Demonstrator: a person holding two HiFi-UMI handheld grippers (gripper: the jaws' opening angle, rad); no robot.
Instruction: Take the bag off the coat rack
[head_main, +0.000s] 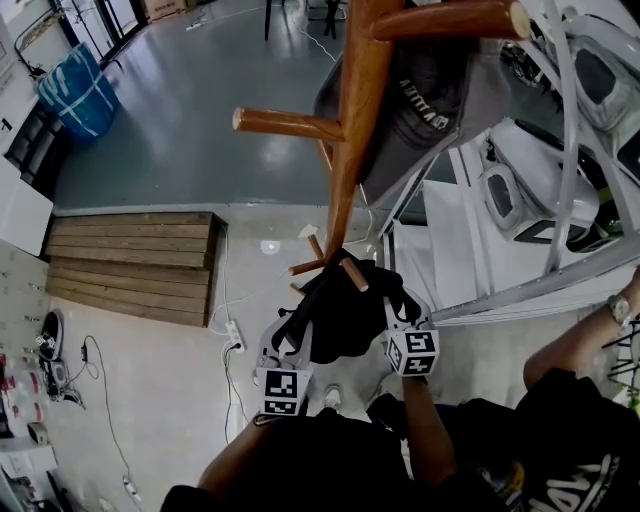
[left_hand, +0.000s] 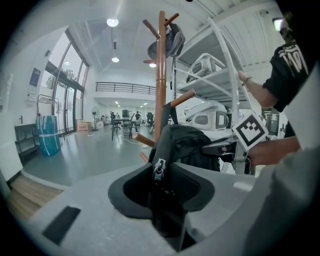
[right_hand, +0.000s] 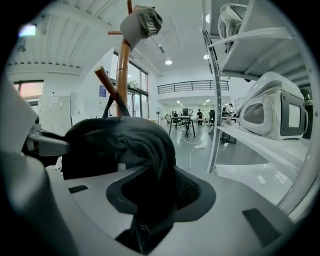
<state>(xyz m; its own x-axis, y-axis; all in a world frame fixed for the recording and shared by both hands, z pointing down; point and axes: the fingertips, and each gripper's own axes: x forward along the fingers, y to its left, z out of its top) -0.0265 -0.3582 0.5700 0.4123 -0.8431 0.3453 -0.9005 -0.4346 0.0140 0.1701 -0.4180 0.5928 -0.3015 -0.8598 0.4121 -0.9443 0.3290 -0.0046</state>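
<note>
Two grippers hold one black bag (head_main: 350, 312). On the left gripper (head_main: 292, 335) the jaws are closed on a fold of the bag that carries one zip pull (left_hand: 158, 170). On the right gripper (head_main: 397, 312) the jaws are pressed on thick cloth of the same bag. Each gripper has one marker cube, so two cubes (head_main: 283, 391) are seen from above, one at each side of the bag.

The bag is still on the one wooden rack (head_main: 352, 150). It hangs low on the pole, and one short peg (head_main: 354, 273) pokes out through its top. Two longer pegs stand out higher on the pole, one to the left and one to the upper right. One dark cap (head_main: 432, 98) hangs near the top of the rack.

Just beside the rack, on the right, is one white shelf (head_main: 560, 280) with two white cases (head_main: 515, 195) on it. Far away on the grey floor stands one blue bin (head_main: 80, 95)
</note>
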